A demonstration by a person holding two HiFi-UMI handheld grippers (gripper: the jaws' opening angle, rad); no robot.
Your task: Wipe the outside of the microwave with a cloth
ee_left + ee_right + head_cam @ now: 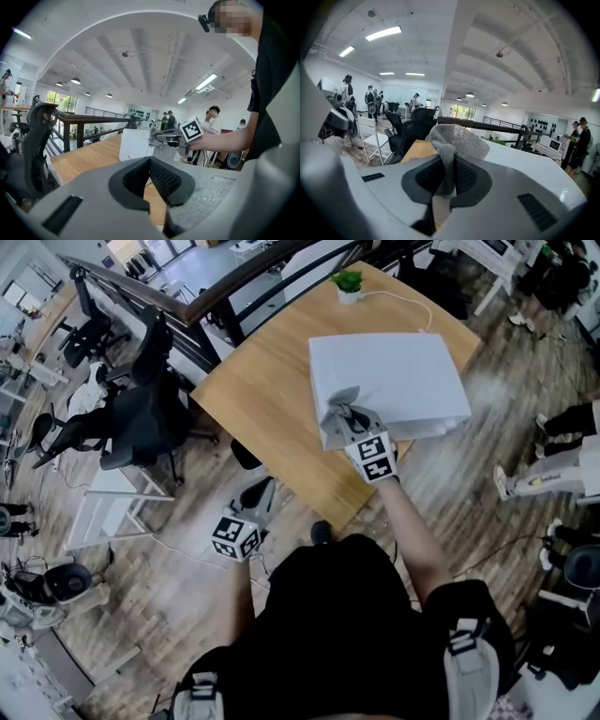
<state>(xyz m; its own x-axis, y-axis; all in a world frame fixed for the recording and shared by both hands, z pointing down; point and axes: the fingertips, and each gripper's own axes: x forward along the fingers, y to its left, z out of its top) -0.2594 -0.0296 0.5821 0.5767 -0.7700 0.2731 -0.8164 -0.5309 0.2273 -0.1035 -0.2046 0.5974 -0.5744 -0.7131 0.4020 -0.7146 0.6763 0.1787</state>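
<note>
A white microwave stands on a wooden table. My right gripper is at the microwave's near left corner, shut on a grey cloth that lies against the top edge. In the right gripper view the knitted cloth is pinched in my right gripper, with the microwave's white top just beyond. My left gripper hangs off the table's near edge, away from the microwave. In its own view my left gripper is shut with nothing in it, and the microwave stands ahead.
A small potted plant and a white cord are at the table's far side. Black office chairs and a white chair stand to the left, beside a railing. People's feet show at the right.
</note>
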